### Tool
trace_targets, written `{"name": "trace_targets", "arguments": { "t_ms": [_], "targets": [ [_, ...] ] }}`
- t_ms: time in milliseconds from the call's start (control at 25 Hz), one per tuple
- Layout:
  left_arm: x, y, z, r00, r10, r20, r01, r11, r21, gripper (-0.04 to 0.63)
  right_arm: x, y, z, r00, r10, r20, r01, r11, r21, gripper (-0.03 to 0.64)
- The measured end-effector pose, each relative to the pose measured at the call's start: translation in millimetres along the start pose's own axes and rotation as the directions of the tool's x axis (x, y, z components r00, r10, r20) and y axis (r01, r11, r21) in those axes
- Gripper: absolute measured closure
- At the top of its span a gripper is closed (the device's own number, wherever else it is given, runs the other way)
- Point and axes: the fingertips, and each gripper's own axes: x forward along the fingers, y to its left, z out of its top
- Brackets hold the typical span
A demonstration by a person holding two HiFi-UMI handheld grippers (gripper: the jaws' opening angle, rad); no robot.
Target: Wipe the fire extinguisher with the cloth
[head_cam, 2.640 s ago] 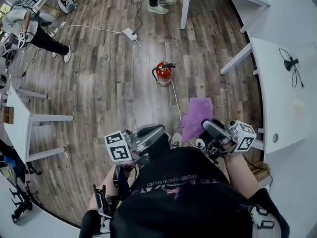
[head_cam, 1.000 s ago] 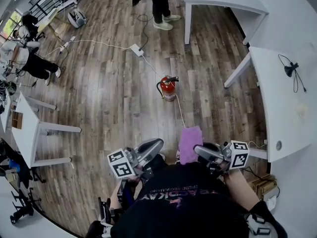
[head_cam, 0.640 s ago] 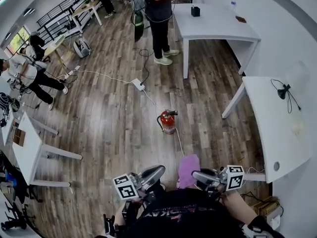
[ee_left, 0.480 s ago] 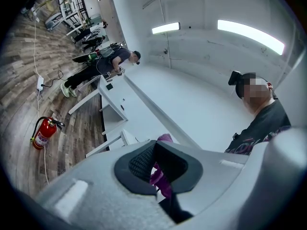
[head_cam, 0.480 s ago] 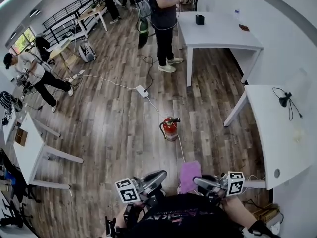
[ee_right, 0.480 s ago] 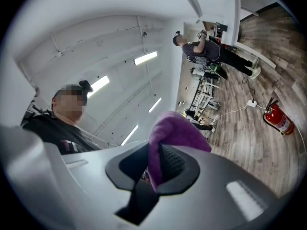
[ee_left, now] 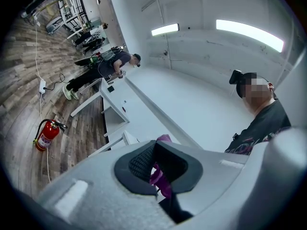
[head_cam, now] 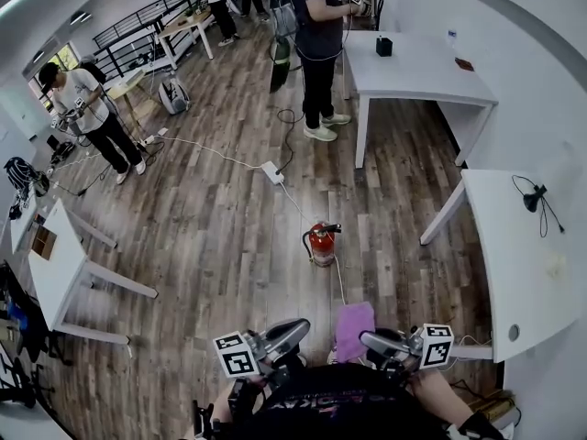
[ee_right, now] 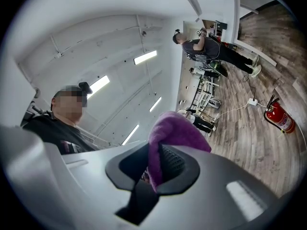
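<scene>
Your right gripper (ee_right: 156, 169) has its jaws clenched on the purple cloth (ee_right: 175, 133), which bunches up and flops over the top of the pads. Your left gripper (ee_left: 154, 164) has its jaws pressed together with nothing between them; the purple glimpsed at their slit is the cloth, which the head view shows at the other gripper. In that view both grippers sit close to your body, the left gripper (head_cam: 295, 326) and the right gripper (head_cam: 367, 339) side by side, with the cloth (head_cam: 353, 328) between them on the right one's side. The fire extinguisher (head_cam: 321, 244) stands on the wooden floor (head_cam: 211, 236) ahead of you, well apart from both grippers and far below them. It stands upright, so its long axis runs from floor to handle, with the black handle and hose at the top. It lies almost in line with the gap between your two grippers, a little closer to the cloth side, so the right hand looks best placed to reach it. Both gripper views show it low and off to the side, not in front of the jaws. You will likely need to step in and bring the cloth down to its red body, then stroke along its height. A white cable (head_cam: 303, 211) runs on the floor just beside its base, so watch your feet there.
</scene>
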Motion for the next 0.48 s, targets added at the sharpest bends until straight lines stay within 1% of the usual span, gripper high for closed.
{"name": "trace_targets", "arguments": {
  "t_ms": [480],
  "targets": [
    [-5.7, -0.9, 1.4, 1.000, -0.002, 0.001, 0.002, 1.000, 0.004, 0.598, 5.5, 1.6, -5.1, 1.000, 0.008, -0.007, -0.008, 1.000, 0.001, 0.566]
  ]
}}
